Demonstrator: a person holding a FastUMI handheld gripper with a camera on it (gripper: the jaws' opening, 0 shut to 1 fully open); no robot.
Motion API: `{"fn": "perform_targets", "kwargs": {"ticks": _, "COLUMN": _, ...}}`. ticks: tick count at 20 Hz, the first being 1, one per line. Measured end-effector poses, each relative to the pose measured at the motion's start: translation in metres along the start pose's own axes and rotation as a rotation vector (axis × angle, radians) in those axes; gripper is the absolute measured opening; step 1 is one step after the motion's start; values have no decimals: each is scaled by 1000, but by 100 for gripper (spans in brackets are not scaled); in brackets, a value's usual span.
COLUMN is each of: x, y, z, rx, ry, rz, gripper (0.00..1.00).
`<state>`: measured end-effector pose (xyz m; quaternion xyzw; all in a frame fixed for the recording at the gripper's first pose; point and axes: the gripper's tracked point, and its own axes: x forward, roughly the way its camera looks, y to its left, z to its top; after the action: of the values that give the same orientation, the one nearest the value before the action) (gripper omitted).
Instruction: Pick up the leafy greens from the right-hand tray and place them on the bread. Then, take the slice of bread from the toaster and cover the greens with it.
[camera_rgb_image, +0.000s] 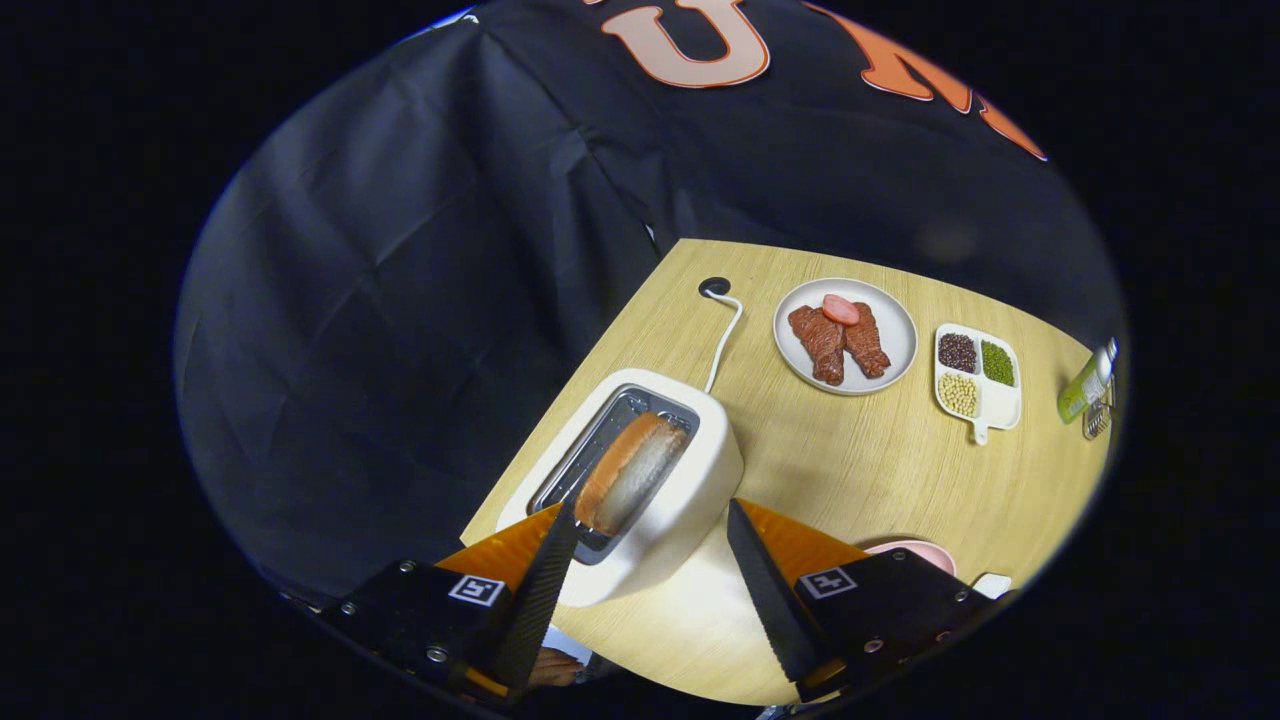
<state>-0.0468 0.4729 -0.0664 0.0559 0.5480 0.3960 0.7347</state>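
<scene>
- The slice of bread (632, 472) stands on edge in the slot of the white toaster (690, 500), its top rising above the slot, tilted a little toward the far right.
- The tongs (650, 515) are spread wide and hold nothing; the left fingertip lies just beside the near end of the slice, the right fingertip over the toaster's right flank, well off the bread.
- The toaster sits at the left edge of the wooden worktop (850, 470), its left side almost flush with that edge, the dark cloth wall beyond.
- A white cable (724, 340) runs from the toaster's far end to a round port (714, 287) near the far edge.
- Right of the toaster is a broad bare stretch of worktop.
- Farther off, a round plate (900, 345) carries meat pieces, and right of it a divided dish (1000, 400) holds beans.
- A green bottle (1085, 385) stands at the far right edge.
- A pink dish rim (915, 550) shows just beyond the right finger's mount.
</scene>
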Motion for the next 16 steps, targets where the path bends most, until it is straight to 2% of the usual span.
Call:
{"fn": "perform_targets", "kwargs": {"ticks": 4, "x": 13, "y": 11, "z": 5, "rx": 44, "ry": 32, "rz": 0, "gripper": 91}}
{"fn": "perform_targets", "kwargs": {"ticks": 8, "x": 22, "y": 11, "z": 4, "rx": 85, "ry": 72, "rz": -25, "gripper": 85}}
{"fn": "perform_targets", "kwargs": {"ticks": 16, "x": 45, "y": 16, "z": 9, "rx": 107, "ry": 113, "rz": -82, "gripper": 61}}
